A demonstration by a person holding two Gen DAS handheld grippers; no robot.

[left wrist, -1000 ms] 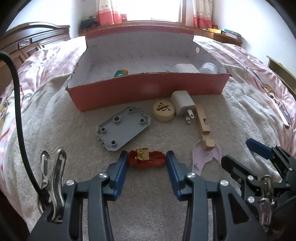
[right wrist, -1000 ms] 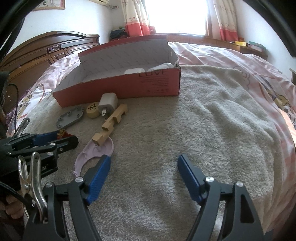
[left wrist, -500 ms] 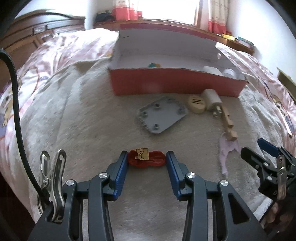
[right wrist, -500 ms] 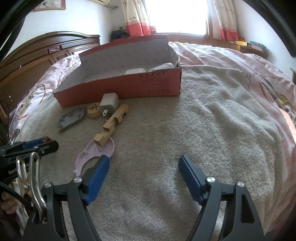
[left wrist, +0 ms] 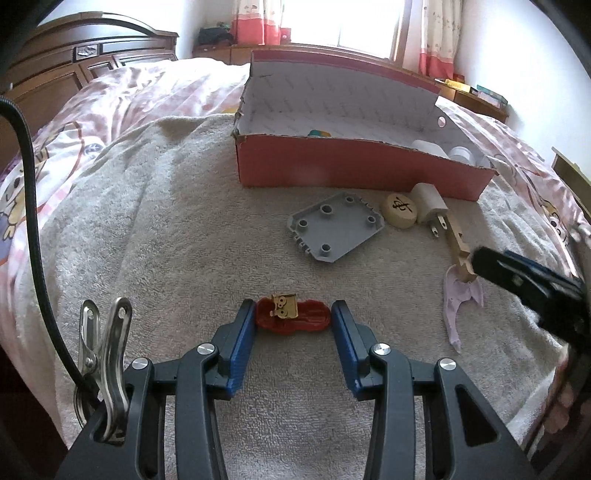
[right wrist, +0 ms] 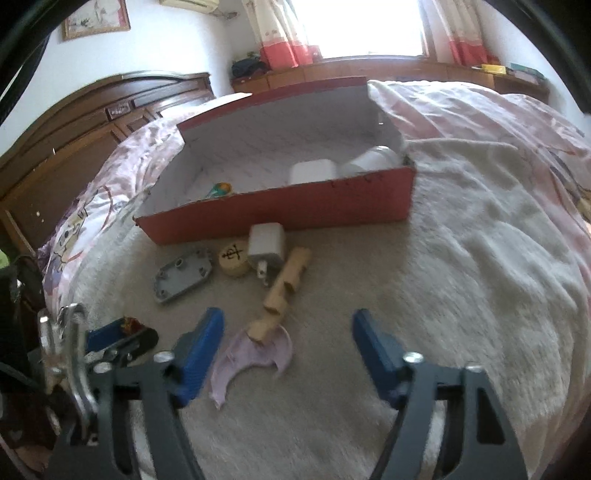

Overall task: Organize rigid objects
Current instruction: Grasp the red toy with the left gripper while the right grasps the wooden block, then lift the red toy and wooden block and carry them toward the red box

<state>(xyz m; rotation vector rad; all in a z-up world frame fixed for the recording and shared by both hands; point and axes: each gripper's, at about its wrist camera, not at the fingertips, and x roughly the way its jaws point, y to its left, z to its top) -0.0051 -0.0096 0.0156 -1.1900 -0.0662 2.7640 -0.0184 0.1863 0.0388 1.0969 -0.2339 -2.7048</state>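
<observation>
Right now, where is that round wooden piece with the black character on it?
In the left wrist view, the round wooden piece lies on the towel before the red box, touching the white charger, the grey plate on its other side.

**Daylight floods a bedroom with dark wood and pink linen**

You face a bright window [left wrist: 369, 22] at the far wall, its glare washing out the glass. Curtains [left wrist: 258, 22] with pale tops and coral-red hems hang on either side. Below them you see a long wooden ledge [right wrist: 369, 70] running the width of the room, with books [left wrist: 480, 90] stacked at its right end. To your left stands a dark carved wooden headboard [left wrist: 92, 48]. The walls [right wrist: 177, 44] are white, and a framed picture [right wrist: 96, 18] hangs high on the left. A pink cartoon-print quilt [right wrist: 480, 114] covers the bed, with a beige towel-like blanket [left wrist: 147, 221] spread over it.
</observation>
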